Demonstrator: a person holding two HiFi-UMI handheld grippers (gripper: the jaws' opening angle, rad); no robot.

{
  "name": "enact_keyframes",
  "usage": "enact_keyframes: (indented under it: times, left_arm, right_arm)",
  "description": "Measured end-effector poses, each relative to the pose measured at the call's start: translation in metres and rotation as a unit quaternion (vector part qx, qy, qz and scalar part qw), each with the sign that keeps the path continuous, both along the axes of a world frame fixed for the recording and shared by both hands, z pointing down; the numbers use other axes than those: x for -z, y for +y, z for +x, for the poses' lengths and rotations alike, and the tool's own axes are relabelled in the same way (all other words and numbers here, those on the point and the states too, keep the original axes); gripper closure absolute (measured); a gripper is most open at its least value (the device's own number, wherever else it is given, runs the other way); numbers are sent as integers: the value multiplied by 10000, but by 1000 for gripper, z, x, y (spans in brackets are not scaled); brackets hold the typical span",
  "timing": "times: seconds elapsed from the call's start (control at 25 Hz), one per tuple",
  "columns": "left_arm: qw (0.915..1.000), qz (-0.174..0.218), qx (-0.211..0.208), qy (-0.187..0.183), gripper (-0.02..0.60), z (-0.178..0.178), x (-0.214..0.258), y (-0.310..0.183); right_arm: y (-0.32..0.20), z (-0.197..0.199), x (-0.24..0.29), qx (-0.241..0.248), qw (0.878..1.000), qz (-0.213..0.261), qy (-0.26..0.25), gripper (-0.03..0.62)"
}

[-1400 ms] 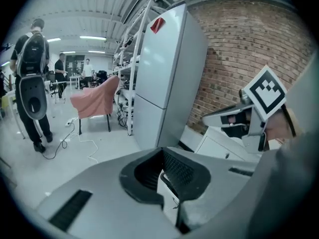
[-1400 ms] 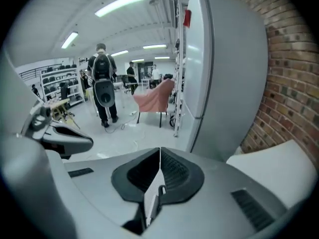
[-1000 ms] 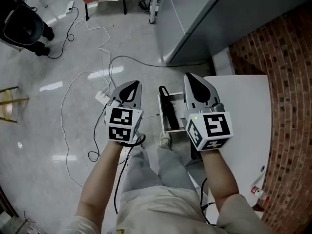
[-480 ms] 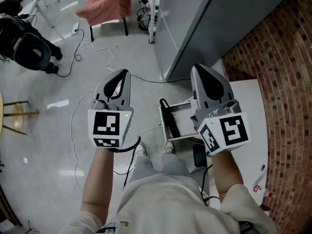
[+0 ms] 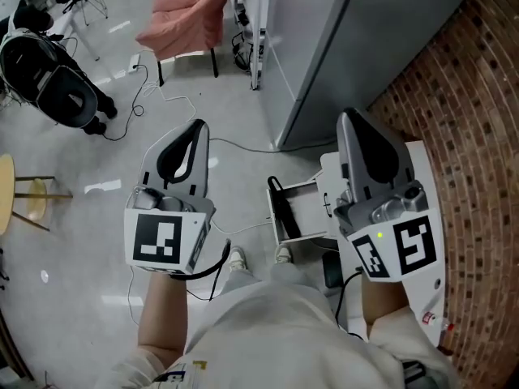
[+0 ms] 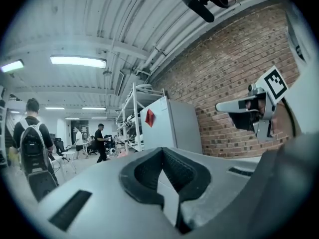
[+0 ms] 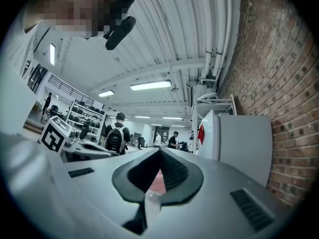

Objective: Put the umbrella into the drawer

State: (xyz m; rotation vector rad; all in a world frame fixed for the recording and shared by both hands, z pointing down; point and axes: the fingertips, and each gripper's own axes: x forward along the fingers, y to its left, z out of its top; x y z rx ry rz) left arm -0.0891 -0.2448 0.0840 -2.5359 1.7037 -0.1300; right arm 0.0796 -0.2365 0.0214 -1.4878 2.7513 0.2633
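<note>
Far below me an open white drawer (image 5: pixel 306 207) sticks out from a low white cabinet (image 5: pixel 428 186). A black folded umbrella (image 5: pixel 281 215) lies along the drawer's left side. My left gripper (image 5: pixel 193 126) is held high over the floor, left of the drawer, shut and empty. The right gripper (image 5: pixel 357 120) is held high over the cabinet's edge, also shut with nothing in it. In the left gripper view the left gripper (image 6: pixel 162 151) points level across the room, and in the right gripper view the right gripper (image 7: pixel 160 151) does the same. Neither touches the umbrella.
A tall grey cabinet (image 5: pixel 324 47) stands behind the drawer, with a brick wall (image 5: pixel 474 112) to the right. A chair draped in pink cloth (image 5: pixel 188 19), a black chair (image 5: pixel 57 87), a yellow stool (image 5: pixel 18 191) and floor cables (image 5: pixel 235 147) lie left. People stand far off (image 6: pixel 32 138).
Both grippers have risen toward my head and look larger. The view has shifted to show more of the room beyond. The umbrella stays in the open drawer.
</note>
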Motion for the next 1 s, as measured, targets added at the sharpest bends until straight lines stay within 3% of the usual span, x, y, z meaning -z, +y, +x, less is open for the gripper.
enact_keyframes:
  times: [0.16,0.4,0.64,1.0]
  left_arm:
    - [9996,155,20,239,574,0,25,23]
    - [9991,282,-134,280,574,9,39,51]
    - [9993,261,-226,172,574,22,24,79]
    - [9994,-73,-324,6,574,35,-6,97]
  right_arm:
    - [13,3,3,10,10000,-39,-31,586]
    - [40,1,15,50,9999,108,51,586]
    - [65,-8,1,301,9995,-42,67,586]
    - [83,-21,-36,502,9968,-554,278,586]
